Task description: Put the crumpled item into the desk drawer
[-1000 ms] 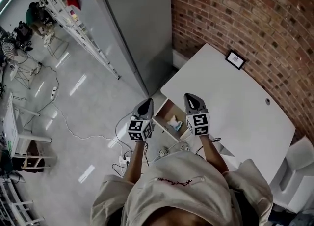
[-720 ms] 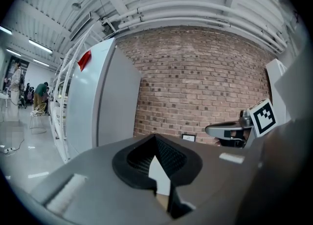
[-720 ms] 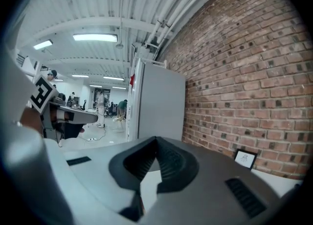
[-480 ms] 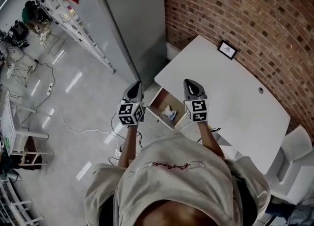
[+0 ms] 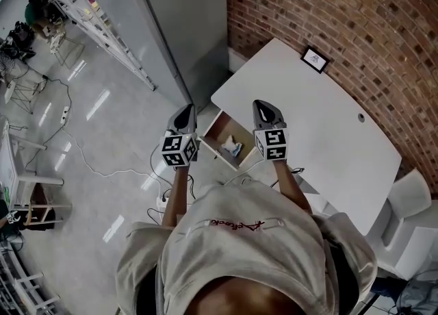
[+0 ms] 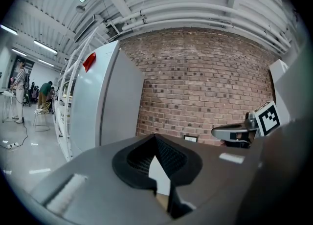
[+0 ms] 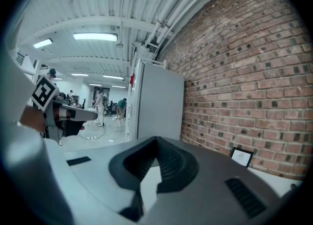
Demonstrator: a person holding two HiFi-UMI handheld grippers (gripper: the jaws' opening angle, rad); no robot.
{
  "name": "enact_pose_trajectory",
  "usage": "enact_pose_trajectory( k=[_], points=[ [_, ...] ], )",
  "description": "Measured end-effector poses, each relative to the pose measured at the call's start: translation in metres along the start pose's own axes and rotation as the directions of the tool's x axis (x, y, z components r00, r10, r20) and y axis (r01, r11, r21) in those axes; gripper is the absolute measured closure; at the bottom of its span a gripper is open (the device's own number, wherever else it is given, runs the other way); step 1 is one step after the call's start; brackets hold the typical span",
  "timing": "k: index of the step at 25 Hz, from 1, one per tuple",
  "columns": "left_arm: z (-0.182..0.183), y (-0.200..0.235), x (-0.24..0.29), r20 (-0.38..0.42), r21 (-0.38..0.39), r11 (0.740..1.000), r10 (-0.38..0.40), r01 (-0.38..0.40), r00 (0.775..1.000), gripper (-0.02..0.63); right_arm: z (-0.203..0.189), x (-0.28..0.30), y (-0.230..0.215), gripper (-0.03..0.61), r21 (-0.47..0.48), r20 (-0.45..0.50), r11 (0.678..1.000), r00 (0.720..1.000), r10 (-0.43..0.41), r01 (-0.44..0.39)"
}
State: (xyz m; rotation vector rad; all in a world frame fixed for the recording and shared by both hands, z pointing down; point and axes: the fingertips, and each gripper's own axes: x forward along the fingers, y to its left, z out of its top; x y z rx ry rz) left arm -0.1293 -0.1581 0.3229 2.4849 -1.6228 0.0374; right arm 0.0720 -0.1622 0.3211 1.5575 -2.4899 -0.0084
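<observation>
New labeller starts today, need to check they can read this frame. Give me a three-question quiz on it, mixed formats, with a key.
1. True or false: the crumpled item lies on the desk top, outside the drawer.
2. The drawer is: A) shut, B) pulled open, C) out of view.
3. Fill in: the left gripper and the right gripper both have their jaws ____, with nothing between them.

Key:
1. False. It lies inside the drawer.
2. B.
3. Shut.
</observation>
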Motion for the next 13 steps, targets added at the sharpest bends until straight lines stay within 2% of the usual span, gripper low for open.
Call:
enact_pose_trajectory(
  k=[13],
  points=[
    [-0.0078, -0.0003, 0.0053, -0.019, 0.003, 1.000, -0.003, 0.003, 1.000, 0.604, -0.0008, 0.0100, 0.0030, 0.566, -0.002, -0.013, 1.000, 1.000, 0.019, -0.019]
  ],
)
